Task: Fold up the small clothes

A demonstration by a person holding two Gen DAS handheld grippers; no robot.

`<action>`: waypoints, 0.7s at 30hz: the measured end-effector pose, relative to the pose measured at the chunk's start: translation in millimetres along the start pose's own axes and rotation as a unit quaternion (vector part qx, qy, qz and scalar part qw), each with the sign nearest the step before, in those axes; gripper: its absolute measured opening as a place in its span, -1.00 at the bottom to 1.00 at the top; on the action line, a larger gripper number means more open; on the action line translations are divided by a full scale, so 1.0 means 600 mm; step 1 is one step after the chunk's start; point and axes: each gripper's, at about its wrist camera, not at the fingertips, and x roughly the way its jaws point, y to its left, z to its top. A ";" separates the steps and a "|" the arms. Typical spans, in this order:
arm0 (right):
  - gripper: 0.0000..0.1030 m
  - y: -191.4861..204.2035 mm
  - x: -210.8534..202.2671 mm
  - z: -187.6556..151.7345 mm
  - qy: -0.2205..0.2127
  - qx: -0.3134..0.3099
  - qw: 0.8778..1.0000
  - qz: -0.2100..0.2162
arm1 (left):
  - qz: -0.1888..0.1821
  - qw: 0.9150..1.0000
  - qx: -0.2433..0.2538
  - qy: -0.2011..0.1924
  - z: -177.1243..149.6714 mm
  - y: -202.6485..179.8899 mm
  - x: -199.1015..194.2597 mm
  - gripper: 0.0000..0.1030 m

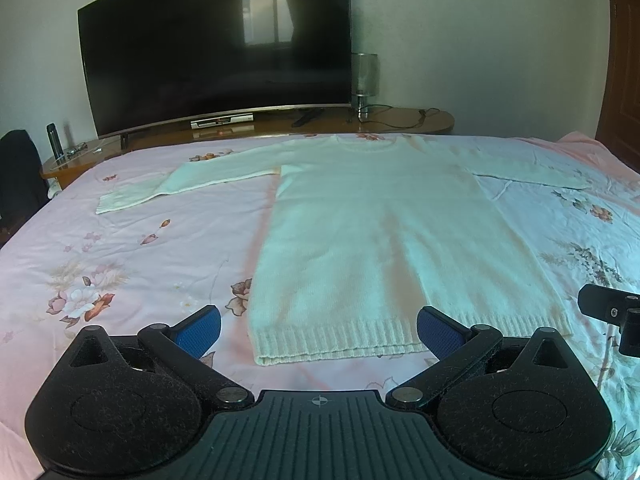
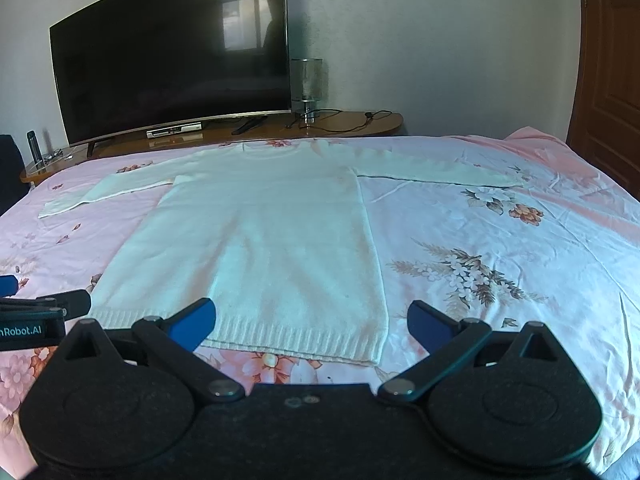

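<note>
You had the white sweater point(image 1: 360, 232) spread flat on the pink floral bedspread point(image 1: 120, 264), its long axis running away from you: ribbed hem nearest, neckline toward the television point(image 1: 216, 40), sleeves out sideways. Your left gripper point(image 1: 319, 330) and right gripper point(image 2: 312, 322) both hung wide open, empty, over the hem.

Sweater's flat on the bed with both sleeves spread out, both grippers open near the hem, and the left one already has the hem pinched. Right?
Not quite. The left gripper has nothing pinched: the left wrist view shows its jaws wide open on either side of the sweater hem. The rest holds: sleeves spread on the bed, and the right gripper open too.
</note>
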 end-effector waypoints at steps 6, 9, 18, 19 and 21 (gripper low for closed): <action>0.99 -0.001 0.002 0.001 0.001 0.000 1.000 0.001 | 0.003 1.000 -0.002 0.002 -0.002 0.000 0.003 1.00; 0.99 0.001 0.004 0.000 0.002 -0.002 1.000 0.001 | 0.004 1.000 -0.003 0.002 -0.004 0.002 0.004 1.00; 0.99 0.001 0.005 -0.001 0.002 -0.002 1.000 0.001 | 0.003 1.000 -0.004 0.001 -0.006 0.004 0.004 1.00; 0.99 0.000 0.005 -0.001 0.001 -0.001 1.000 0.002 | 0.003 1.000 -0.004 0.001 -0.006 0.004 0.004 1.00; 0.99 0.000 0.004 -0.001 0.002 -0.001 1.000 0.001 | 0.004 1.000 -0.005 0.001 -0.006 0.005 0.004 1.00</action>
